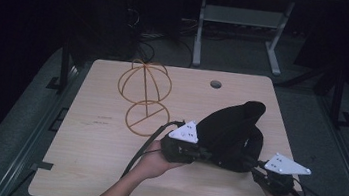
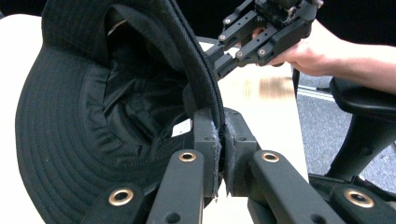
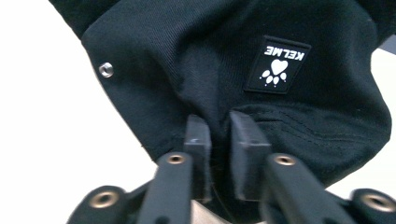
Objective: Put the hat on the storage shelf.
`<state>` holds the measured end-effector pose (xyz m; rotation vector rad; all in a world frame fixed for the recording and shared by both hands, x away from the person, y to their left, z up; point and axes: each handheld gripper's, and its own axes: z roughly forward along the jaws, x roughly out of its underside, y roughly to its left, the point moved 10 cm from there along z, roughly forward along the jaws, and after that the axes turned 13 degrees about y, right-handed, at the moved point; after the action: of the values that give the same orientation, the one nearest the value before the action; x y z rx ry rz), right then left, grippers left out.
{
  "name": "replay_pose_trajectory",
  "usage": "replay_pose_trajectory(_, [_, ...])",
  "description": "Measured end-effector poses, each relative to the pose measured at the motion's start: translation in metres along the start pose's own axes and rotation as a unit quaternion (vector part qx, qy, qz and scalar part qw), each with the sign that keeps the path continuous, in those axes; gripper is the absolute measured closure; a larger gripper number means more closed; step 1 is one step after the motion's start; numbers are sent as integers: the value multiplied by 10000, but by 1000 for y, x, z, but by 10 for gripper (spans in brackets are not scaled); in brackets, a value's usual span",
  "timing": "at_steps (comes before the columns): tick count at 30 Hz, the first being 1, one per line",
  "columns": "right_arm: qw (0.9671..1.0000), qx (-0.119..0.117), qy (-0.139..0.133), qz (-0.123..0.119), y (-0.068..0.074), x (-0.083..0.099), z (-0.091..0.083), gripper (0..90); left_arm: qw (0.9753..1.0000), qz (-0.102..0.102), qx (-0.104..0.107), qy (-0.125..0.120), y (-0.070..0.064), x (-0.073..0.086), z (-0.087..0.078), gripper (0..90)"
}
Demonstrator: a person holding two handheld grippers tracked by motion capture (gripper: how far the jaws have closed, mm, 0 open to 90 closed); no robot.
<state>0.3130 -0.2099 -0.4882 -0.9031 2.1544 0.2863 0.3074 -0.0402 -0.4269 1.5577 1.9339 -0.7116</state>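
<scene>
Nearest the camera, the left hand-held gripper (image 2: 219, 154) is clenched on the brim edge of a black hat (image 2: 93, 121), seen low in the left gripper view. The right hand-held gripper (image 3: 219, 140) pinches the hat's fabric below its paw-print label (image 3: 279, 65). The hat is held raised over the bench (image 1: 103, 170) at centre right of the high view. A wire hat stand (image 1: 144, 92) waits, bare, upper left of centre. Judging by this, grasping is done; placing the hat on the stand likely remains.
</scene>
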Motion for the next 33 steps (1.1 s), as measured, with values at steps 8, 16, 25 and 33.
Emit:
replay_pose_trajectory(8, [9999,-58,-28,97,1,-2,0,839,9999,-29,-148,6,4,3,-6,641])
replay_pose_trajectory(16, [9996,-127,-113,242,-2,-3,-1,840,9996,-16,-277,-22,4,8,-19,511])
replay_pose_trajectory(25, [9983,-251,-186,501,-5,-5,-5,841,9988,-116,-486,-7,8,30,-32,435])
replay_pose_trajectory(33, [9972,-260,-272,646,-10,-12,-11,844,9977,-232,-630,95,10,59,-38,416])
